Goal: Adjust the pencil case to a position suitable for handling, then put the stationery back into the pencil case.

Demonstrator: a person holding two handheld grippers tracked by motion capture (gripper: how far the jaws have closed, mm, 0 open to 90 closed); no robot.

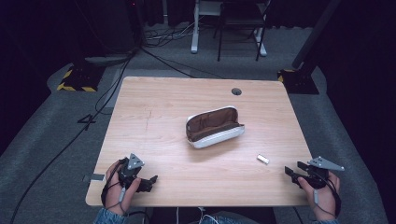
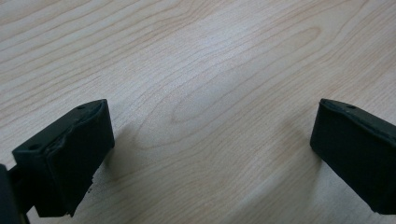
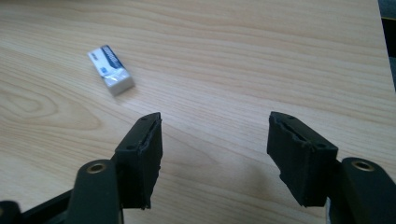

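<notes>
Both the left gripper (image 1: 148, 180) and right gripper (image 1: 290, 173) rested wide apart and empty at the table's (image 1: 159, 107) near corners, apparently parked, with the eraser (image 3: 111, 69) and unzipped pencil case (image 1: 214, 126) untouched.

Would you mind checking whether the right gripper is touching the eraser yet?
Apart. In the right gripper view, bare wood separates the open right gripper from the eraser, which lies ahead and left of its fingers.
</notes>
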